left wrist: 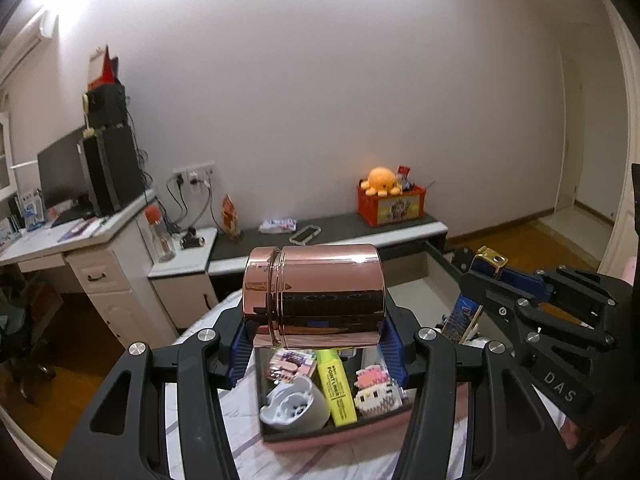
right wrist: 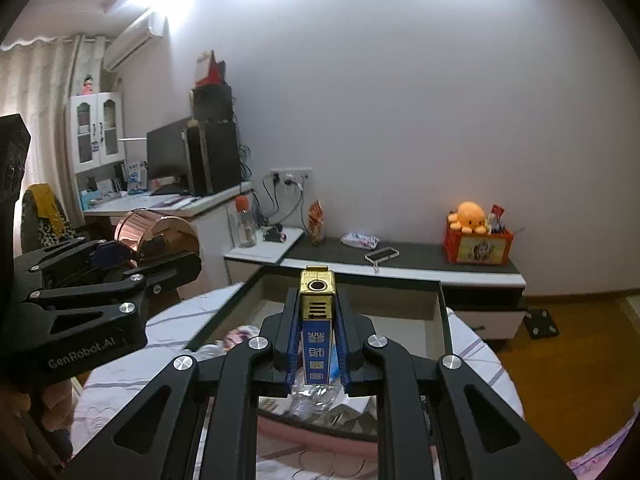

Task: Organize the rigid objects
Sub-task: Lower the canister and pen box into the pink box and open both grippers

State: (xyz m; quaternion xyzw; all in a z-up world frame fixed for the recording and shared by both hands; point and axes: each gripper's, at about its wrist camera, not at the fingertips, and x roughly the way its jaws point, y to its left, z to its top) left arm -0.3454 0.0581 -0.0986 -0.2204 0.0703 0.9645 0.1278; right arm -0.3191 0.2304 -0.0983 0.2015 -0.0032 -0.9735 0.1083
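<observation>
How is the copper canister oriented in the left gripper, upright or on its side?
On its side. The copper canister lies horizontal between the left gripper pads, lid end pointing left, held above the tray.

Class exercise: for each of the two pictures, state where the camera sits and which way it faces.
Left wrist: on the left gripper, facing the far wall over a copper canister it holds; right gripper at right.
Right wrist: on the right gripper, facing the same wall along a blue and gold lighter; left gripper at left.
Both show the orange plush octopus.
</observation>
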